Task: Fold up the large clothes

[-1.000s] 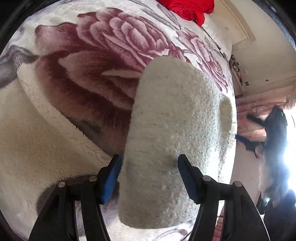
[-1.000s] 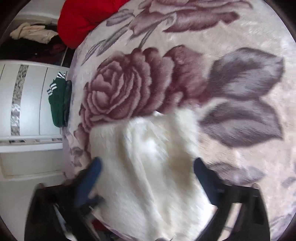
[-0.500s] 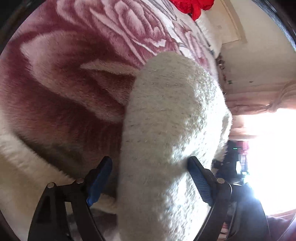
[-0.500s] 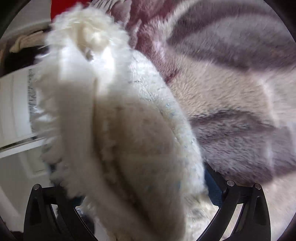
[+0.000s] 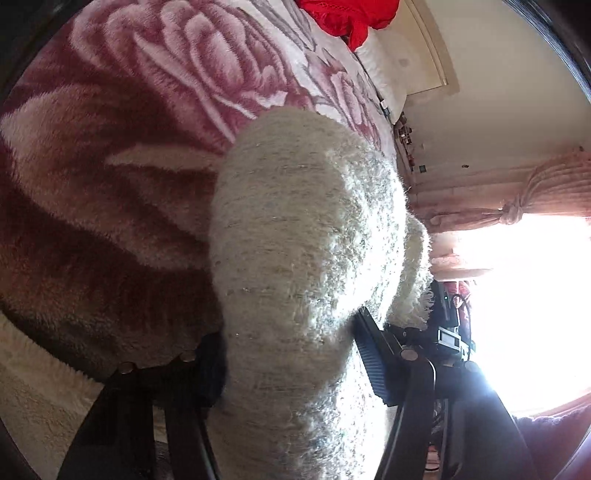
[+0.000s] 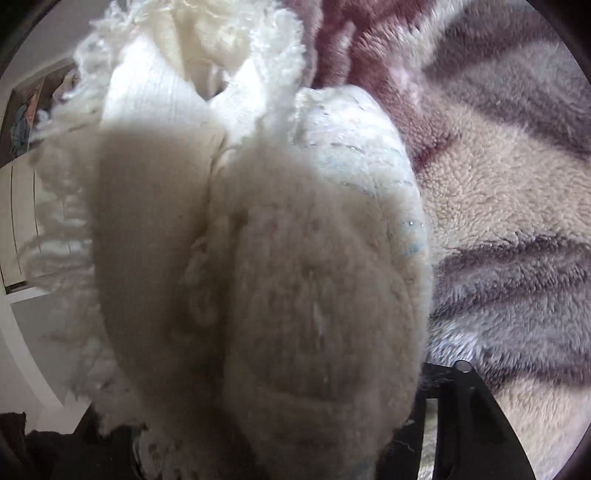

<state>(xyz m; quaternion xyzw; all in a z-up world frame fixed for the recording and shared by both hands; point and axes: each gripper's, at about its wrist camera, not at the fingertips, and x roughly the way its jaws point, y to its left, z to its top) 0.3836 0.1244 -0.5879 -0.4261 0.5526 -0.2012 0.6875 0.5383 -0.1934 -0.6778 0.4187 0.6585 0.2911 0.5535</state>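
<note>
A fuzzy cream-white garment (image 5: 303,258) bulges between the fingers of my left gripper (image 5: 291,358), which is shut on it just above the rose-patterned blanket (image 5: 129,166). In the right wrist view the same garment (image 6: 295,277) fills the middle, its fringed edge at the top. My right gripper (image 6: 288,424) is shut on it; the cloth hides the left finger, and only the right finger (image 6: 465,406) shows.
A red garment (image 5: 351,14) lies at the far end of the bed. A wall, a tied pink curtain (image 5: 517,206) and a bright window (image 5: 535,314) stand to the right. A white cabinet (image 6: 18,221) is to the left in the right wrist view.
Both grippers have closed on the cream garment and lifted it. The cloth now bunches close to both cameras; the right gripper went from open over it to gripping it.
</note>
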